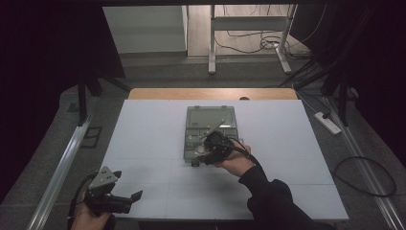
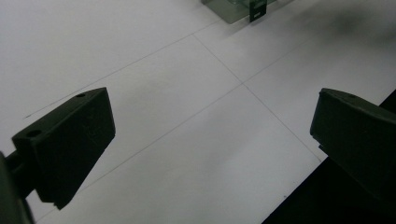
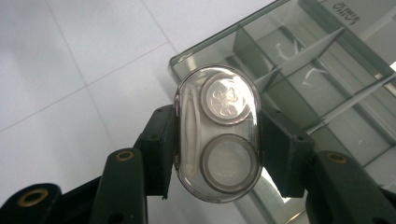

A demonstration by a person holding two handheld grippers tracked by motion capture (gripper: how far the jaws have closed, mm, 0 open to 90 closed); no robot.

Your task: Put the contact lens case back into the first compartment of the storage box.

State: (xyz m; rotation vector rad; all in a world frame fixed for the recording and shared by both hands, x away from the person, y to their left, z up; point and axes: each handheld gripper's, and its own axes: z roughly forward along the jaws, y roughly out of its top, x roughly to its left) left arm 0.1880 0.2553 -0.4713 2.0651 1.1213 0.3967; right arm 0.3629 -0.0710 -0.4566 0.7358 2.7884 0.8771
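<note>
Left gripper (image 1: 129,197) sits at the lower left of the high view, in my left hand (image 1: 88,215) at the table's near edge. In the left gripper view its jaws stand wide apart with nothing between them, only white table surface (image 2: 187,107) ahead; a corner of the box pokes in at the top edge there.

Right gripper (image 1: 203,154) is at frame centre in the high view, my right hand (image 1: 234,160) and dark sleeve (image 1: 273,196) coming in from the lower right. In the right gripper view its jaws are clamped on a clear oval contact lens case (image 3: 217,133), one pad on each long side. The case is upright in frame, centre, with two round wells stacked one above the other, and a thin white piece along its left inner side.

The case is held over the near left corner of the clear compartment box (image 3: 327,70); I can't tell if it touches the rim. The box is open, with dividers visible, and fills the upper right of that view. In the high view the compartment box (image 1: 210,120) lies mid-table, lid back toward the far side.
</note>
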